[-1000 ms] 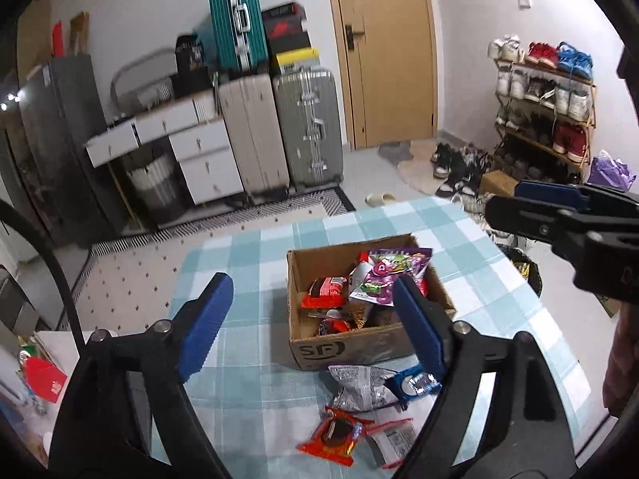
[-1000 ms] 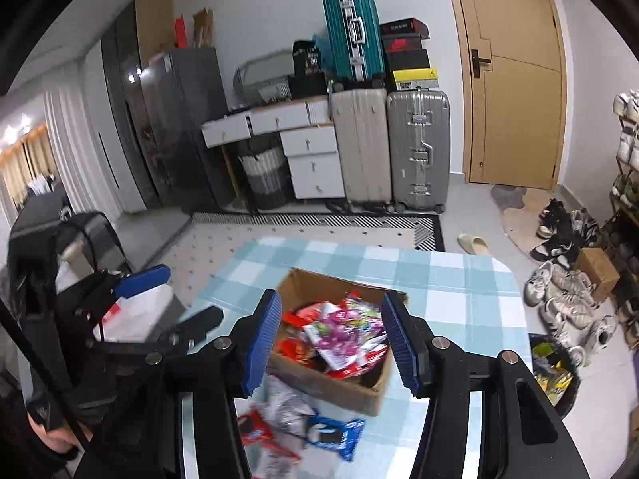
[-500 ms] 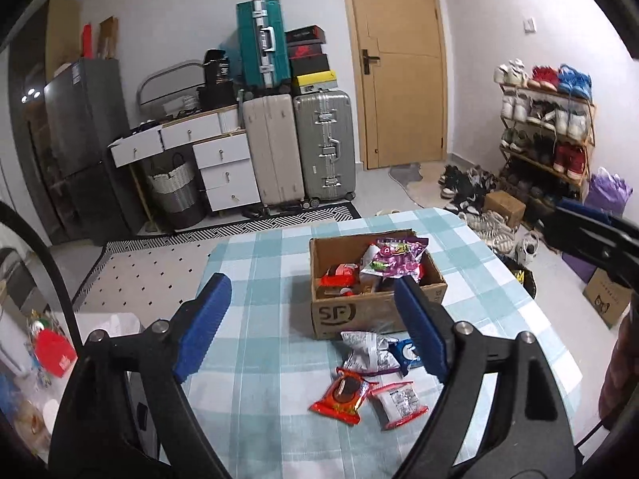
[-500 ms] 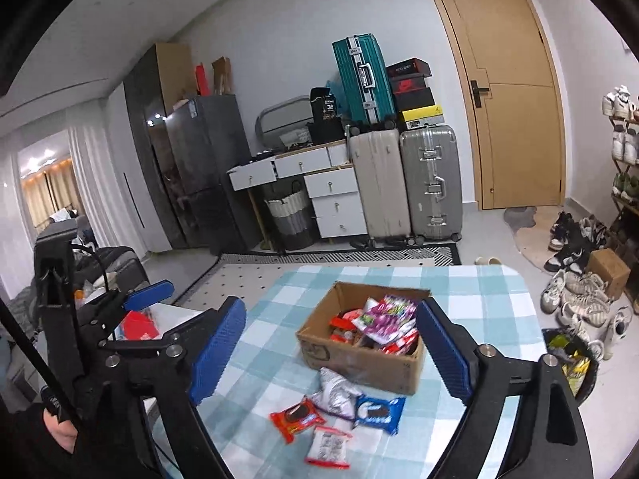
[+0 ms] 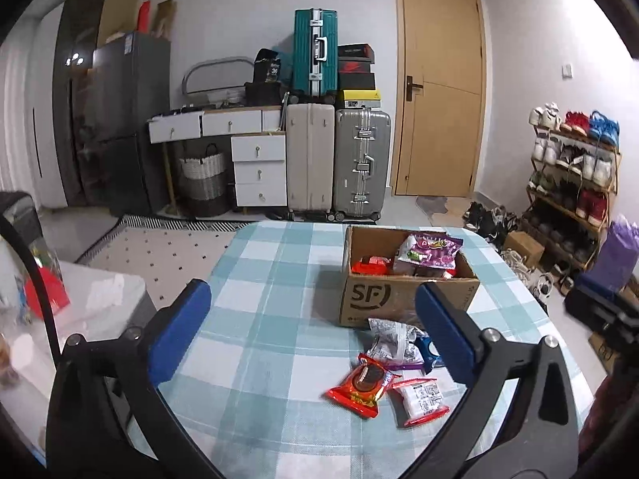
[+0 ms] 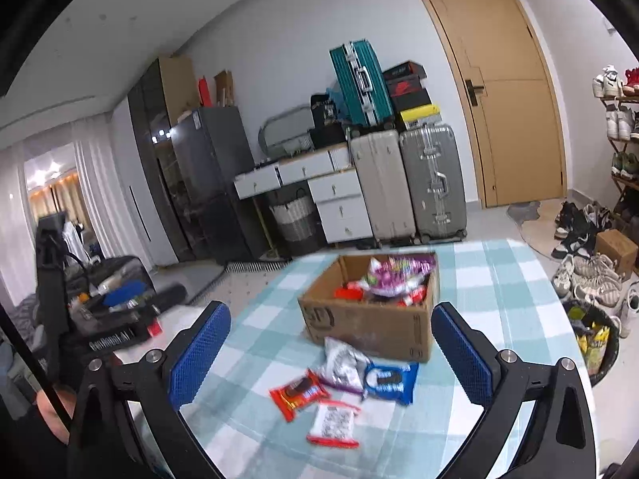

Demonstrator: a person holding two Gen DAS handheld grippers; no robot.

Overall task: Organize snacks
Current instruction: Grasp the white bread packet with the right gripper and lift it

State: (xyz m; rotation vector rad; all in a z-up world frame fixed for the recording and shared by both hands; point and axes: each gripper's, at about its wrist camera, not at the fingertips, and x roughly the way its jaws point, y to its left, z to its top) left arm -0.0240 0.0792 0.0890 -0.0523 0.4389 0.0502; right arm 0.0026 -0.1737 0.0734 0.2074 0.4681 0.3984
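Both claws, left (image 5: 311, 333) and right (image 6: 329, 353), spread, empty. Loose packets (image 6: 299, 393) likely light, crinkly, slippery; pinch flat sealed edges.

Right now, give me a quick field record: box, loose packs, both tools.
box: cardboard box on the checked table, open, snacks inside
loose packs: silver pack, blue pack, red pack, clear pack, all on the table in front of the box
left tool: open, empty, above the table
right tool: open, empty
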